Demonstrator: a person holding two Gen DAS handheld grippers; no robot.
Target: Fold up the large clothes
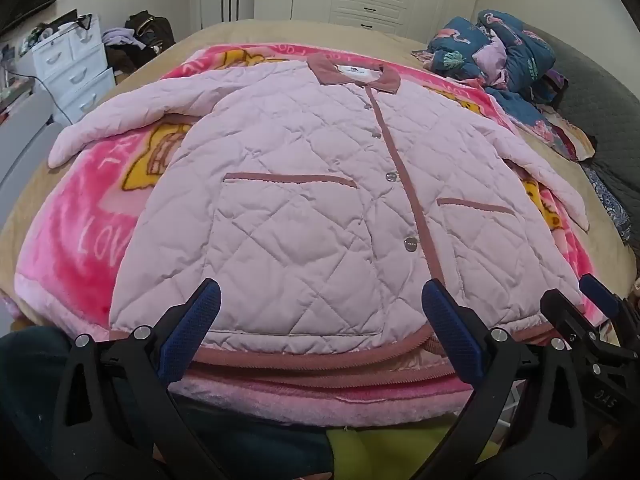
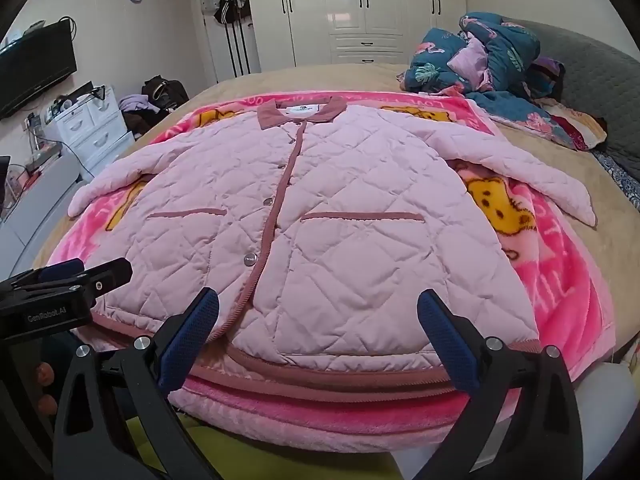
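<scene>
A pale pink quilted jacket lies flat and buttoned on a bright pink blanket, collar at the far end, both sleeves spread out to the sides. My left gripper hangs open above the hem near the left pocket, nothing between its blue pads. My right gripper is open above the hem by the right pocket, also holding nothing. In the left wrist view the right gripper shows at the right edge; in the right wrist view the left gripper shows at the left edge.
The blanket lies on a tan bed. A heap of dark blue patterned bedding sits at the far right by a grey headboard. White drawers stand left of the bed, white wardrobes behind.
</scene>
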